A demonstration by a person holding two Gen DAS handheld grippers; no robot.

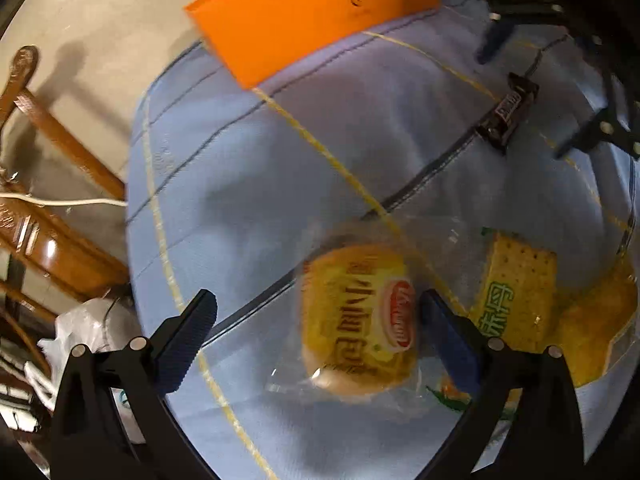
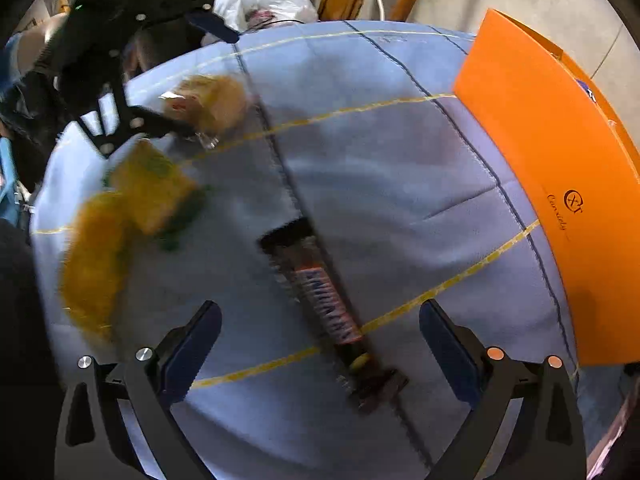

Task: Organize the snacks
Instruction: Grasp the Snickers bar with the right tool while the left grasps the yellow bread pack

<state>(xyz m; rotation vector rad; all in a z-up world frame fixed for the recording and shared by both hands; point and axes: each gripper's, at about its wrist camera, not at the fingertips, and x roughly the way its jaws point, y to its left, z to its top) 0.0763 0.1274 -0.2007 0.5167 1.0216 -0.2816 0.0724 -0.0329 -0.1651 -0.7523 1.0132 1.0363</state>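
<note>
Both tongs stand wide and hold nothing: the left gripper (image 1: 316, 336) straddles the wrapped bun (image 1: 356, 320), the right gripper (image 2: 320, 340) the chocolate bar (image 2: 328, 308). The bun's slippery clear wrapper could slide out on closing, and the cracker packet (image 1: 516, 300) at three o'clock risks being snagged by the near finger.

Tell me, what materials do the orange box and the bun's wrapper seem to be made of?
Orange box: probably matte cardboard; flat, even panel with printed logo, no glare. Bun's wrapper: thin clear plastic film, glossy; it crinkles and the bun shows through.
</note>
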